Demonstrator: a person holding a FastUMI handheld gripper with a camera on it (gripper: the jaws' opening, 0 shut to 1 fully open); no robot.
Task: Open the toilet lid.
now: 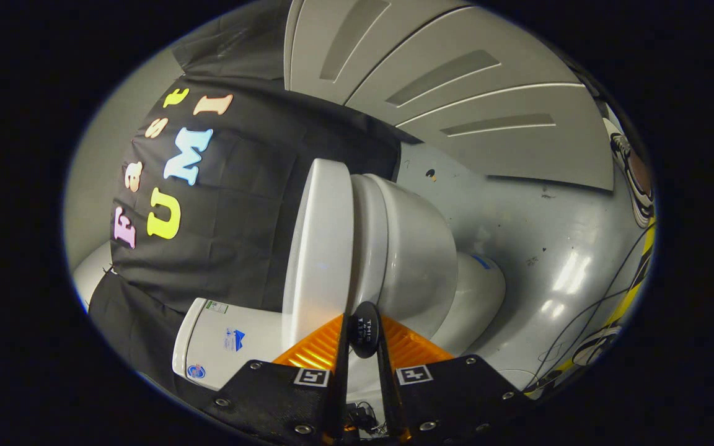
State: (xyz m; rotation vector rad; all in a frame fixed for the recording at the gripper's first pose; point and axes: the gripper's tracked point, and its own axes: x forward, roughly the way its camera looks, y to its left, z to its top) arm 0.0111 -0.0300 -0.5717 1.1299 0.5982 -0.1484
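Nearest the camera, the gripper (363, 337) has its two fingers (339, 353) drawn close together, with only a narrow gap between them, and a small dark round tab (364, 329) sits right at their tips. Whether both fingers actually press on that tab cannot be told. Just ahead of the fingers stands the toilet lid (321, 248), a white slab seen nearly edge-on and lying close against the toilet seat (366, 241) and bowl (416, 260). The whole scene appears rolled sideways in the gripper view. Beside the lid, on the side away from the bowl, is the white cistern (224, 344), carrying a few small stickers. Beyond the bowl spreads the grey floor (537, 241), glossy with light patches, where thin cables (586, 310) trail near a yellow stripe (633, 291).
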